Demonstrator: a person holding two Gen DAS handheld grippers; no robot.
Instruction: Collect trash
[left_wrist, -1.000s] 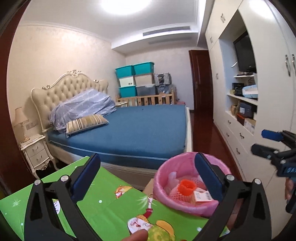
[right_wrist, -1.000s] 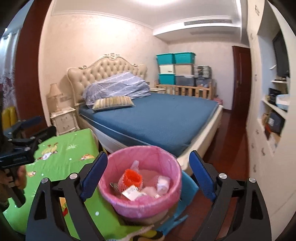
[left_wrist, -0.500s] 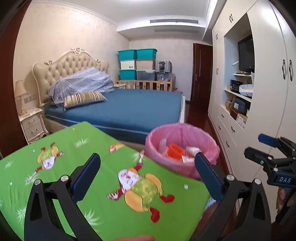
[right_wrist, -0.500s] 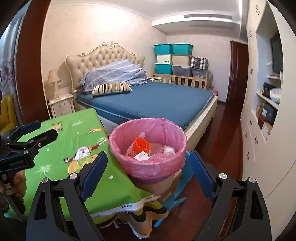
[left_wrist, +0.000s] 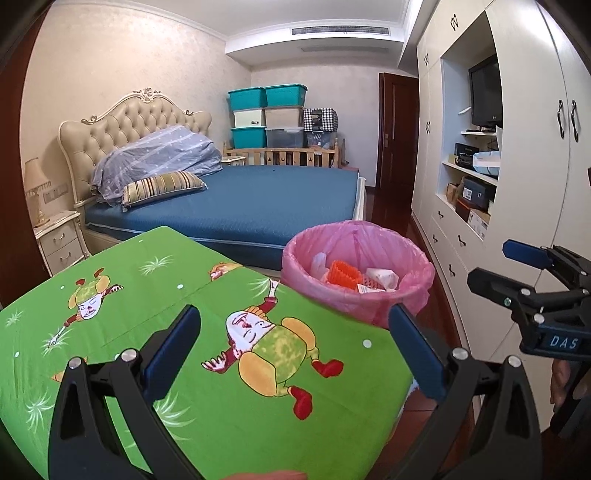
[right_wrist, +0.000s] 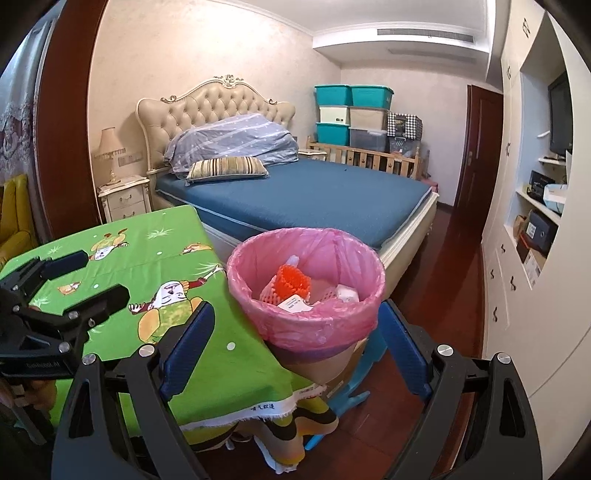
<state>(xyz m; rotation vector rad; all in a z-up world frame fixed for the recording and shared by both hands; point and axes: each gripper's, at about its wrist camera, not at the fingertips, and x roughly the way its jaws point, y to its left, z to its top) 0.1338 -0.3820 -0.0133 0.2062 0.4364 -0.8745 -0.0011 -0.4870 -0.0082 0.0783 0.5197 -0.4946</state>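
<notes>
A bin lined with a pink bag (left_wrist: 406, 258) (right_wrist: 332, 321) stands beside the right edge of a table with a green cartoon cloth (left_wrist: 207, 413) (right_wrist: 122, 258). Inside lie an orange foam net (left_wrist: 341, 272) (right_wrist: 293, 278), white paper scraps and a label (right_wrist: 293, 304). My left gripper (left_wrist: 293, 354) is open and empty above the cloth; it also shows in the right wrist view (right_wrist: 86, 275). My right gripper (right_wrist: 295, 350) is open and empty, short of the bin; it also shows in the left wrist view (left_wrist: 517, 273).
A blue bed (right_wrist: 314, 192) with pillows lies behind the table. A nightstand with a lamp (right_wrist: 123, 195) stands left. White wardrobes with shelves (left_wrist: 517, 166) line the right wall. Storage boxes (left_wrist: 266, 114) are stacked at the back. A blue stool (right_wrist: 354, 384) stands under the bin.
Both grippers have pulled back and risen from the bin. The bin looks smaller and farther, and more of the green cloth shows. Both stay open.
</notes>
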